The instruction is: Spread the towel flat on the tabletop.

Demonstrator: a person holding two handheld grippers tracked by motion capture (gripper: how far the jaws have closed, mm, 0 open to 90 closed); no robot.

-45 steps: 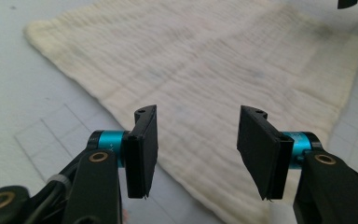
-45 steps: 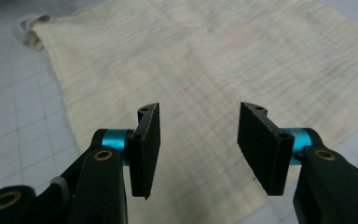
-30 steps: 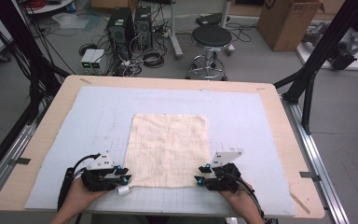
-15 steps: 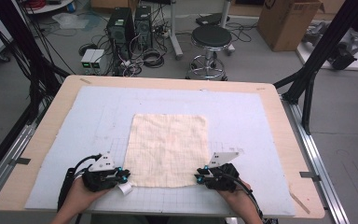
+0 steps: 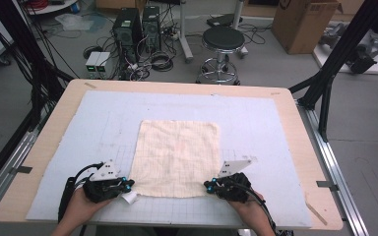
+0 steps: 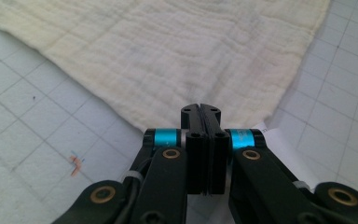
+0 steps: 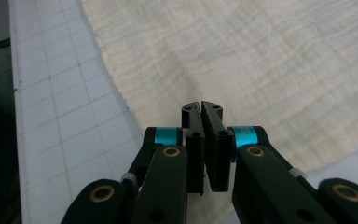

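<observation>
A cream square cloth (image 5: 177, 152) lies flat on the grey gridded mat (image 5: 261, 118). My left gripper (image 5: 127, 184) rests at the cloth's near left corner. Its jaws have just been closing and are now shut on that corner (image 6: 200, 108), with cloth (image 6: 168, 56) spreading ahead. A white tag (image 5: 129, 198) sticks out beside it. My right gripper (image 5: 207, 186) sits at the near right corner. Its jaws have also just been closing and pinch the cloth's edge (image 7: 200, 106); cloth (image 7: 261, 60) runs under and past them.
The mat covers a wooden table (image 5: 54, 132) whose front edge is just behind my hands. Beyond the table's far edge stand a stool (image 5: 224, 39), computer cases (image 5: 138, 24) and cables on the floor. A cardboard box (image 5: 305, 22) is at the back right.
Both grippers' jaws closed on the cloth's near corners. The hands stayed where they were and the cloth has not shifted.
</observation>
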